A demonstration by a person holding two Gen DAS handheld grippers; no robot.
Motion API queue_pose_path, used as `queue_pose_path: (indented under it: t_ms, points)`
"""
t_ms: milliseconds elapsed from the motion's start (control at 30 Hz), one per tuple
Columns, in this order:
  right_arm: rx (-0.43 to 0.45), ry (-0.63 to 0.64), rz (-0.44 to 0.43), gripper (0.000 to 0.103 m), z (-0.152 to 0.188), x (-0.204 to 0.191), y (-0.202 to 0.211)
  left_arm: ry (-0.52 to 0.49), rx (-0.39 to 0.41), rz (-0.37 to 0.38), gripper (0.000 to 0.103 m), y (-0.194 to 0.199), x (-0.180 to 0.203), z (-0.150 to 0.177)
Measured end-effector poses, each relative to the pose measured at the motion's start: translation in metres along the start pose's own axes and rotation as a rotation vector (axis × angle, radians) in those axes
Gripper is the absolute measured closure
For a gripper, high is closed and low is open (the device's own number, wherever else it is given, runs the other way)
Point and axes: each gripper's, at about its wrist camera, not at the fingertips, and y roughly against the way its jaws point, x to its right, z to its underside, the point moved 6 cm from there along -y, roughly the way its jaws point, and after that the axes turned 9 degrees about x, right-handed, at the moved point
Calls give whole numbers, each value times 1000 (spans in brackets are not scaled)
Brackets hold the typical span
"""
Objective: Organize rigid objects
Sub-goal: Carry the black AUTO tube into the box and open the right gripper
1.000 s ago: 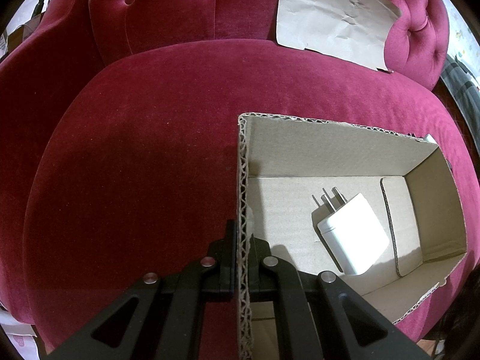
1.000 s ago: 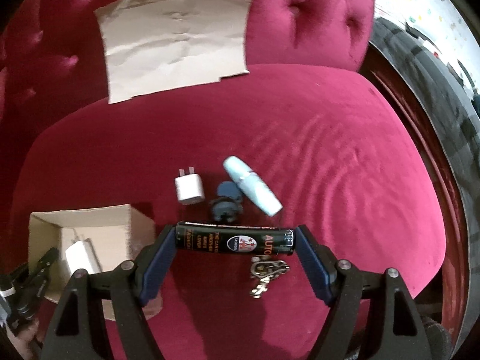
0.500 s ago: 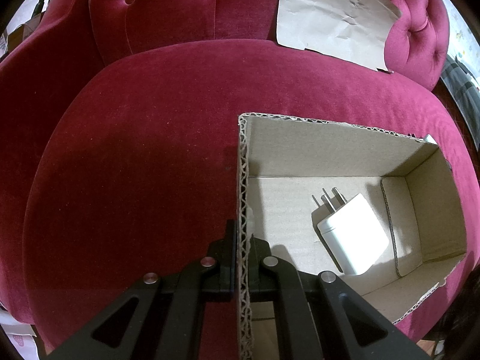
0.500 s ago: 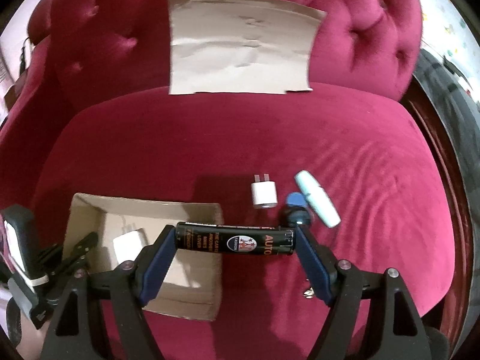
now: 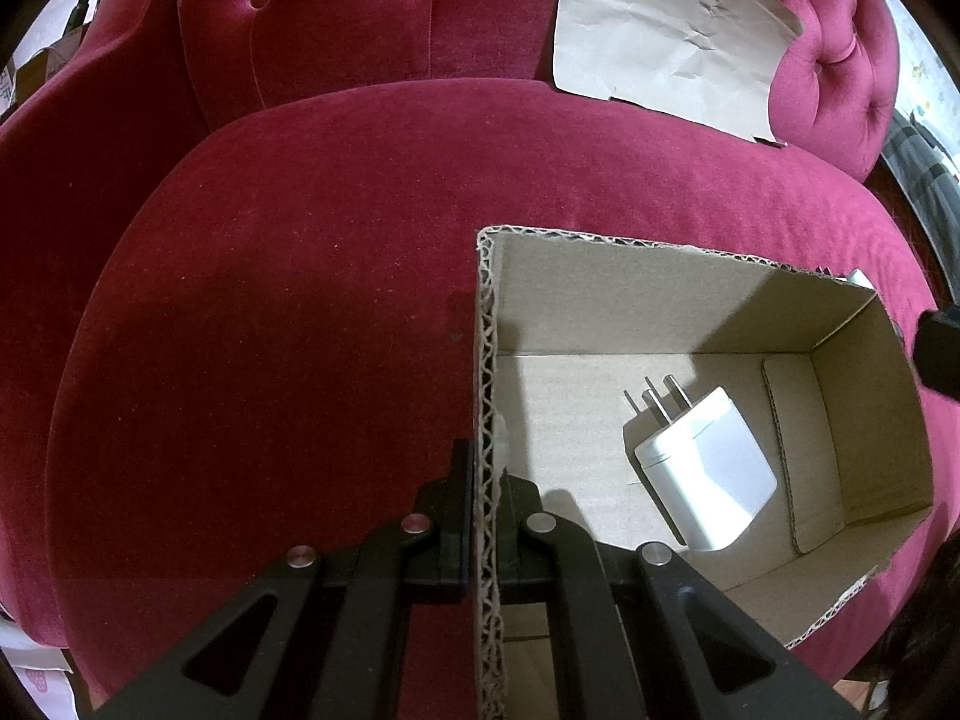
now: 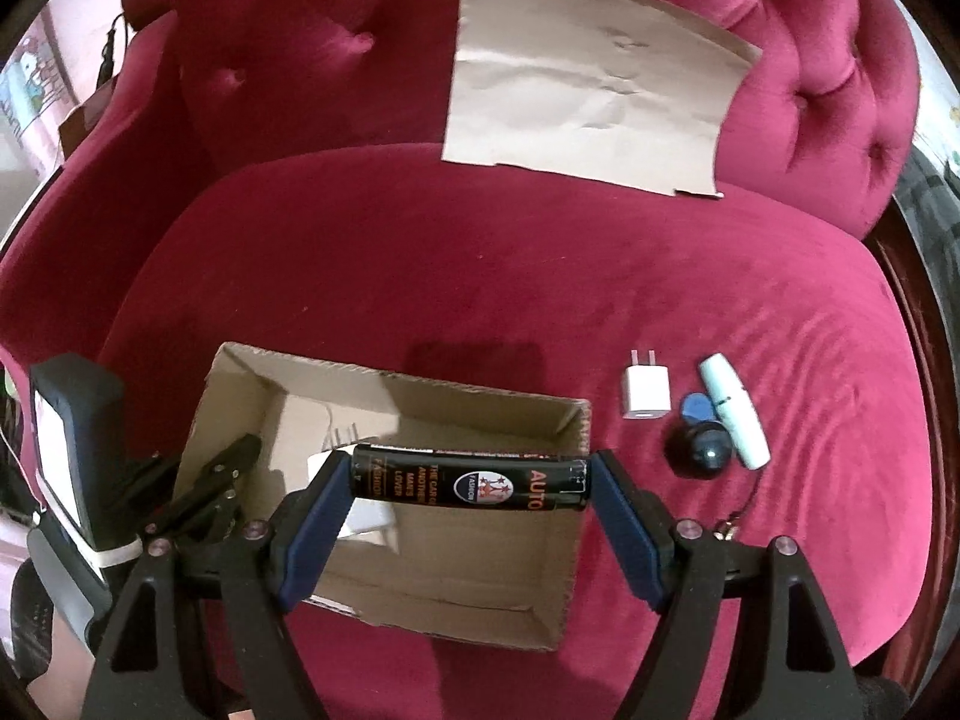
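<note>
An open cardboard box [image 5: 630, 312] [image 6: 420, 606] sits on the red velvet seat. My left gripper [image 5: 485, 480] is shut on the box's left wall, one finger on each side; it also shows in the right wrist view [image 6: 225, 468]. A white charger [image 5: 708, 480] lies inside the box. My right gripper [image 6: 471, 483] is shut on a black cylinder [image 6: 471, 483] with "AUTO" lettering, held lengthwise between its blue pads, above the box's opening. To the right of the box lie a small white charger [image 6: 647, 393], a pale blue tube [image 6: 733, 411], a blue disc [image 6: 697, 407] and a dark round knob [image 6: 703, 447].
A sheet of brown paper [image 6: 588, 102] [image 5: 666, 42] leans against the tufted backrest. A metal key clip [image 6: 729, 531] lies by my right gripper's finger. The seat's edge drops off at the right, to dark flooring.
My right gripper has carried the black cylinder leftward, from beside the loose items to over the box. My left gripper and the box have stayed still.
</note>
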Motion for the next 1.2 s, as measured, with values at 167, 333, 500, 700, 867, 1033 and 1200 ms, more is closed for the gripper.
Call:
queue_pose_path:
  t_ms: [167, 333, 500, 700, 867, 1033, 1200]
  points:
    - [-11, 21, -12, 21, 5, -12, -9, -1, 0, 0, 100, 0, 0, 0]
    - [-16, 52, -14, 21, 10, -24, -17, -1, 0, 0, 100, 0, 0, 0]
    - [-25, 70, -6, 21, 15, -30, -26, 0, 0, 0, 100, 0, 0, 0]
    - [-26, 62, -9, 21, 15, -29, -28, -1, 0, -1, 100, 0, 0, 0]
    - [-14, 72, -4, 21, 13, -30, -26, -1, 0, -1, 100, 0, 0, 1]
    - [1, 87, 10, 8, 10, -31, -24, -2, 1, -2, 100, 0, 1, 1]
    - [-4, 82, 6, 1, 10, -30, -25, -3, 1, -3, 100, 0, 1, 1]
